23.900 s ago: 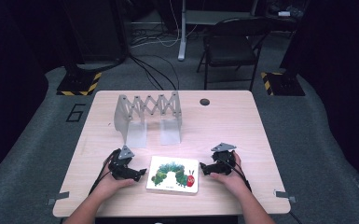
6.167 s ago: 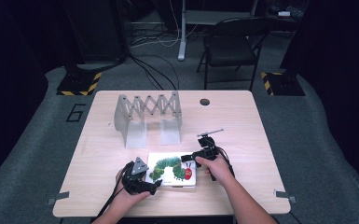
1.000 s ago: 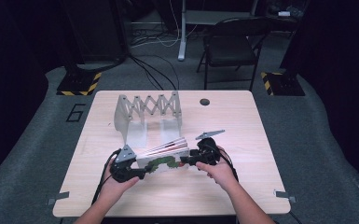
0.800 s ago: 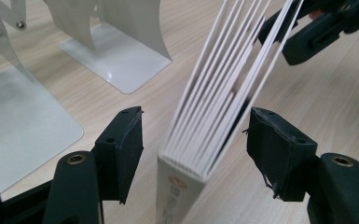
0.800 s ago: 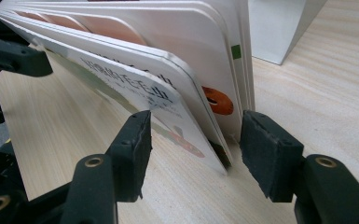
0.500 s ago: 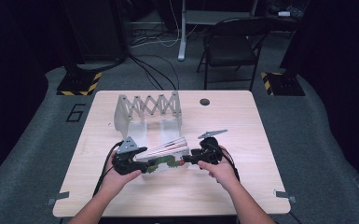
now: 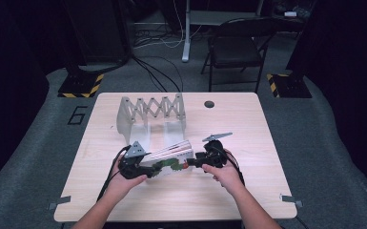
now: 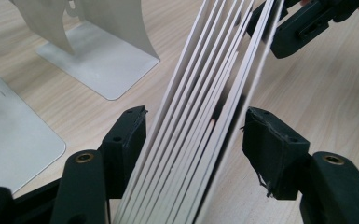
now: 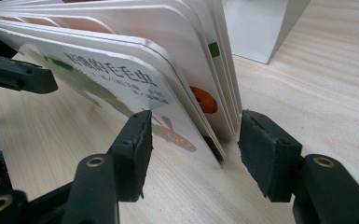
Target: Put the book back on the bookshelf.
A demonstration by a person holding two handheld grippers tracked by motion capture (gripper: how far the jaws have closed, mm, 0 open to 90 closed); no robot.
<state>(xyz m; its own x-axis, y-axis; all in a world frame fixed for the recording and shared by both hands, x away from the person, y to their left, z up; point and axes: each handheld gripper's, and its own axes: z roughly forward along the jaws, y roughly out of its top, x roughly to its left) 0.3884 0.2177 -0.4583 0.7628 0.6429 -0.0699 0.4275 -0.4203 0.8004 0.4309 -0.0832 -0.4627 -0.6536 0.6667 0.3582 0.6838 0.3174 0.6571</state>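
**Board book held on edge between two hand-held grippers**

A board book [image 7: 169, 160] with a caterpillar cover stands tilted on its lower edge on the counter [image 7: 248, 119], near the person's side, just in front of the metal accordion book rack [image 7: 151, 110].

The left hand-held gripper [image 7: 140, 167] is at the book's left end. Its jaws straddle the fanned pages [image 8: 200, 121] and have just been closing: the left pad lies against the outer page, while a small gap shows at the right pad, so it is not clenched on the book.

The right hand-held gripper [image 7: 195, 161] is at the book's right end. Its jaws bracket the lower corner of the book [image 9: 135, 88]; both pads stand a little apart from it, so it grasps nothing.
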